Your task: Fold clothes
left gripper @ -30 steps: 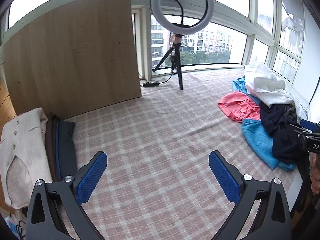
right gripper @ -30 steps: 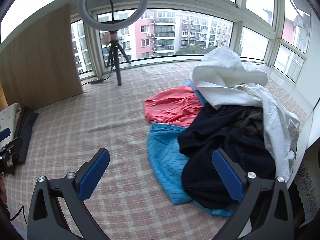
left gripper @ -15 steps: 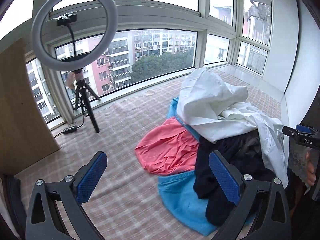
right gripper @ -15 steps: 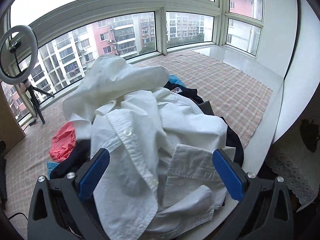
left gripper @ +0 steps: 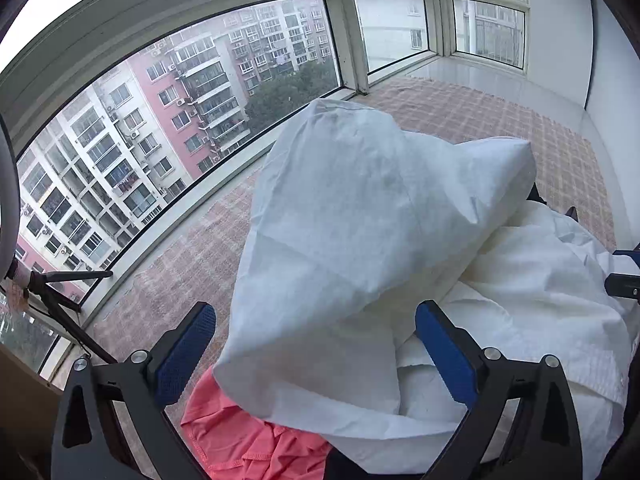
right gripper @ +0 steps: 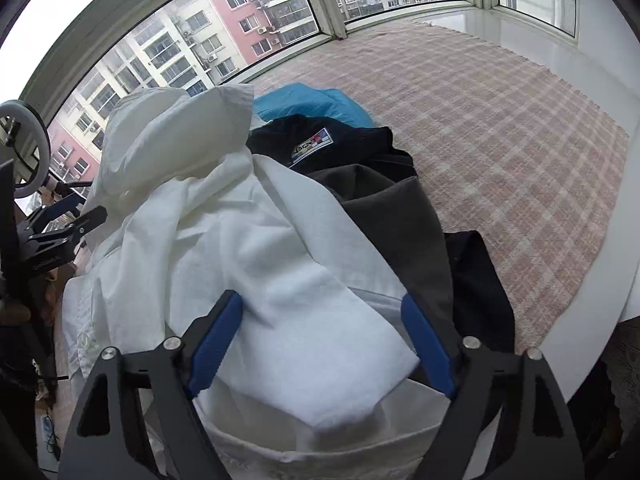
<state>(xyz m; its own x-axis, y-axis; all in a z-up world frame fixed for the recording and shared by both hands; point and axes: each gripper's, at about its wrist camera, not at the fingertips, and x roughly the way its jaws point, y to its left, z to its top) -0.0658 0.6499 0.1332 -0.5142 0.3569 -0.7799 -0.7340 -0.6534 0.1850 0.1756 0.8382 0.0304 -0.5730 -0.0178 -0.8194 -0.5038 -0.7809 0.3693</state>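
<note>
Left wrist view: the left gripper [left gripper: 316, 354], jaws wide apart and empty, faces the crumpled white cotton shirt [left gripper: 372, 240], which rises straight ahead and just beyond its pads; a coral-pink knit garment [left gripper: 248, 450] lies underneath, on the pink checked cloth-covered platform [left gripper: 520, 120].

Right wrist view: the right gripper [right gripper: 324, 342], jaws spread, straddles a flat fold of that shirt without pinching it, so it looks nearer. Dark grey fabric [right gripper: 404, 224] crowds its right pad, with a black labelled garment [right gripper: 332, 148] and a bright blue garment [right gripper: 308, 104] beyond.
</note>
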